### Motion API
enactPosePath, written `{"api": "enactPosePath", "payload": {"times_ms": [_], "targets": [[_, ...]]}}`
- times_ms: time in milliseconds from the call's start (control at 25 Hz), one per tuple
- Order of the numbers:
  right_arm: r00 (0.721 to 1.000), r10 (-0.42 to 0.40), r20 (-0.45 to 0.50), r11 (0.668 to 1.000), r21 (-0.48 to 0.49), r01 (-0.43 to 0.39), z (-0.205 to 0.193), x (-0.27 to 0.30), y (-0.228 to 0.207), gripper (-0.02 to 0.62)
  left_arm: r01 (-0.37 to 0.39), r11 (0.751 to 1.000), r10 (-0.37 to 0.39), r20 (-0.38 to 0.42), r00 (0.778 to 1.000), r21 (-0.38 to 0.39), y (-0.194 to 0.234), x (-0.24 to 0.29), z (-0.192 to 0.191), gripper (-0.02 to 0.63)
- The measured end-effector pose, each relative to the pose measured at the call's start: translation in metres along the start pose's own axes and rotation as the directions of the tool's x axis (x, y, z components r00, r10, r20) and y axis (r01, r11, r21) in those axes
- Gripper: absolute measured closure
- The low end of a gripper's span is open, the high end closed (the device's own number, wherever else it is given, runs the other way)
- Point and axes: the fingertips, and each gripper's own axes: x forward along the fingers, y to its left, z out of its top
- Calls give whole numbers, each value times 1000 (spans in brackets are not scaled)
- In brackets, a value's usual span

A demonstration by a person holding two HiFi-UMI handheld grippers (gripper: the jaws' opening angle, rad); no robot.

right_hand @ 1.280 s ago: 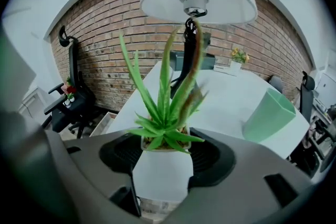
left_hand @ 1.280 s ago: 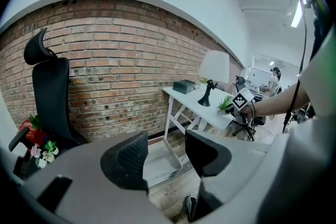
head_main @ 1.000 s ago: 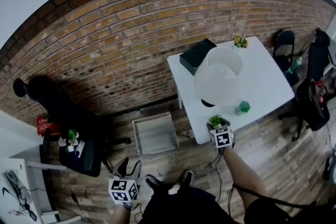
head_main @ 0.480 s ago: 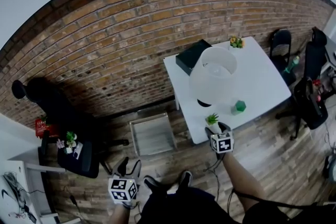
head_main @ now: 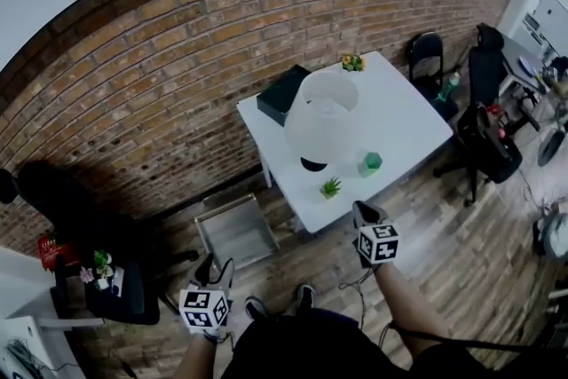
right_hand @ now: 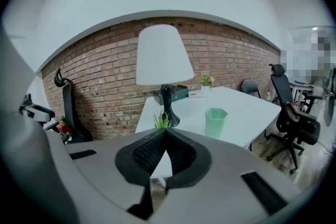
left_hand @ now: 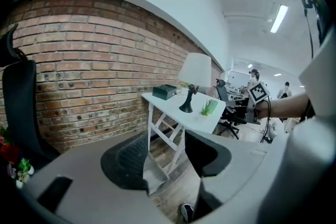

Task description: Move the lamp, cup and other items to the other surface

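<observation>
Lamp (head_main: 321, 115) is standing on the white surface (head_main: 404, 111) by the green cup (head_main: 372, 161), probably top-heavy and best gripped at its stiff dark stem (right_hand: 166, 98), while the right gripper (head_main: 365, 211) fingers have just been closing together empty and the left gripper (head_main: 216, 267) fingers are sitting apart, empty.

On table (head_main: 408, 115): lamp (head_main: 321, 115) centre; cup (head_main: 372, 161) right of base, plant (head_main: 331, 187) in front, box (head_main: 282, 93) apparently behind.

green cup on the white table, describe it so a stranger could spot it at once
A white table stands by the brick wall, with a white-shaded lamp on it. The cup stands near the table's front edge, right of the lamp's black base in the head view. It alone is pale mint with faceted sides; the small plant beside it is spiky grass.
</observation>
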Motion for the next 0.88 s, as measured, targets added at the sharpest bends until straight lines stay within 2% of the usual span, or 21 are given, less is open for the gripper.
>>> {"api": "enactPosePath", "payload": {"times_ms": [200,480,640,880], "targets": [[990,13,143,998,-63,-4,54,-41,45,591,78,996,-80,47,996,48,8,-2,27,391],[955,55,292,990,-139,-15,118,-76,128,591,123,986,-140,147,979,116,36,-22,84,393],[928,75,364,988,-156,-19,149,-92,166,591,146,979,-177,234,956,144,42,-36,131,394],[899,84,429,985,-171,-10,182,-110,198,591,190,963,-247,347,905,189,33,-55,196,397]]}}
